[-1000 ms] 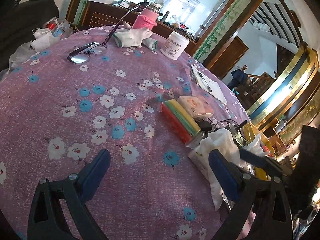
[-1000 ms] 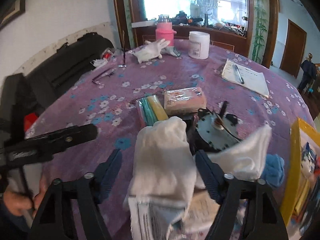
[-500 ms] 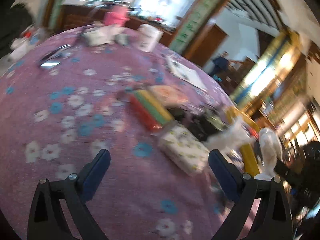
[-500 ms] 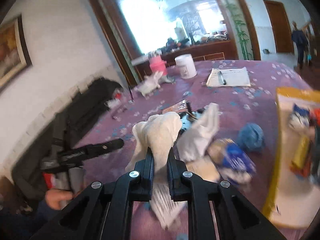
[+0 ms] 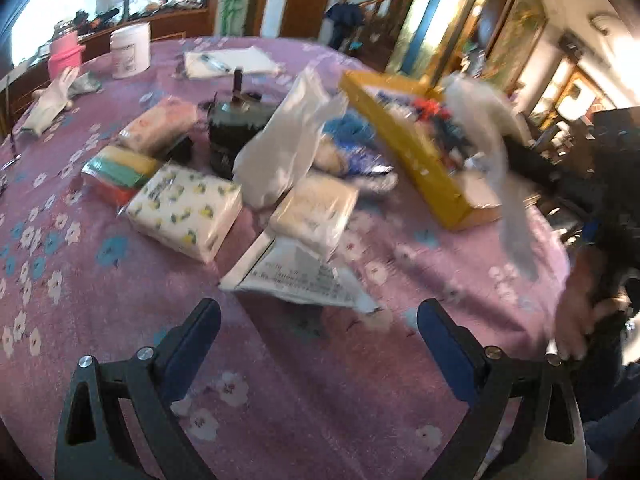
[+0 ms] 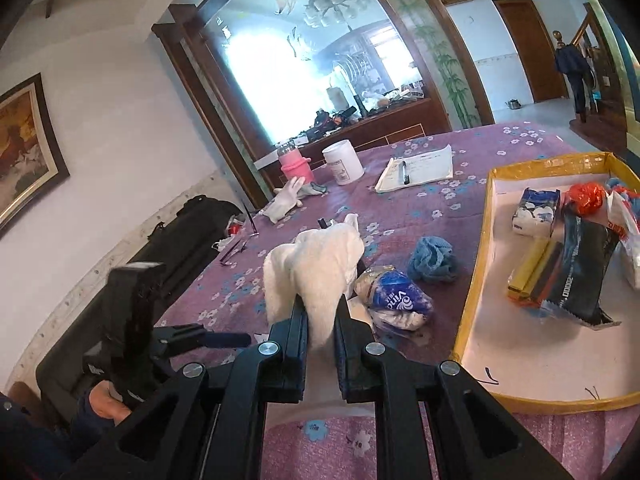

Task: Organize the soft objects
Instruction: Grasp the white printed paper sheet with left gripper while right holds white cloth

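The right tongs [image 6: 320, 316], spread around a white cloth [image 6: 316, 268] a second ago, now pinch it and hold it clear of the table [image 6: 400, 208], near its front edge. That cloth is picked, probably bound for the yellow tray [image 6: 476, 280] at the table's right edge. The left tongs [image 5: 318, 332] stay spread and empty, now swung over the tissue packs [image 5: 184, 210] left lying further in.
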`<state>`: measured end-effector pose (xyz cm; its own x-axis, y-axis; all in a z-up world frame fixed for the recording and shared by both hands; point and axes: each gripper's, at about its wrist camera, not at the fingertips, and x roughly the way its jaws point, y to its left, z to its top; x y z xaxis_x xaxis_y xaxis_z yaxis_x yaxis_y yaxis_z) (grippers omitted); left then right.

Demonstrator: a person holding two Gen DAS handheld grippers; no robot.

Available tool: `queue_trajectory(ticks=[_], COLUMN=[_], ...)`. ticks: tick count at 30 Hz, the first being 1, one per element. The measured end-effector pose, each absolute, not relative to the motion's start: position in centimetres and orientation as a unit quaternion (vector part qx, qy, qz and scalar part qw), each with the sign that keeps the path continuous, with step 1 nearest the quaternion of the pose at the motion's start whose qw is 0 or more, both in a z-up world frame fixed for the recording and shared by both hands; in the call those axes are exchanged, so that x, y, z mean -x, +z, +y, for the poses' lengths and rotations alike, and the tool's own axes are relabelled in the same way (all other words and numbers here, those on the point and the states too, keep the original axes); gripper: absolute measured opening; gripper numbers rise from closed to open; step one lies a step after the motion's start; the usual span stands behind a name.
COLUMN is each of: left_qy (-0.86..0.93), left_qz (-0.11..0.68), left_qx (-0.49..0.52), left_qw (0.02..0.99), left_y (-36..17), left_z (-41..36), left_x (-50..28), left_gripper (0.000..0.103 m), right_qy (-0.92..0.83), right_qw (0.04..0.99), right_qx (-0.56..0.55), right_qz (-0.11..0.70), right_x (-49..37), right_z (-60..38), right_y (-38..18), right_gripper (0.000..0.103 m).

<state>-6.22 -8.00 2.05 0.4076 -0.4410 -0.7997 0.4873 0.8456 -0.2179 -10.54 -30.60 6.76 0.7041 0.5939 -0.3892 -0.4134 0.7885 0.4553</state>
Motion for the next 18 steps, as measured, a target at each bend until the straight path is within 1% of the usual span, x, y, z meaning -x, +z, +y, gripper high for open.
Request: queue_trajectory(ticks=[4,6,8,9,12,18], left_qy=[-0.255,-0.231,-0.213,-0.205,-0.217,-0.231], left_qz=[0.493,0.492,0.483,0.48,0.478,0.473], left_qx=[0.048,0.052,0.049,0.049,0.08,0.091], left_qw=[0.83,0.838,0.848,0.852,0.848,0.845], left_y=[0.9,0.6,0.5,0.5,0.6,0.9], left_z=[-8.2,-8.5,-8.8,-8.7,-7.7,-6.7], left_x=[4.3,3.6,3.0,2.9,2.9,3.9], left_gripper=[0.098,0.096,0.079,0.058,0.048,0.042], right_qy=[0.278,0.28,0.281,0.281,0.282,0.279], right_qw=[0.906,0.905,0.905,0.905,0.905,0.905], right_qx=[-0.179,-0.181,-0.18,-0.18,-0.18,-0.183], right_qz=[0.265,0.265,0.264,0.263,0.262,0.264], right_x=[10.5,10.6,10.9,11.1,11.3,11.3], right_z=[-31.1,-31.2,-31.3,-31.4,-31.6,-31.8], right_y=[6.3,6.2,6.2,6.2,6.1,5.8], right_gripper=[0.013,0.013,0.013,0.013,0.013,0.013])
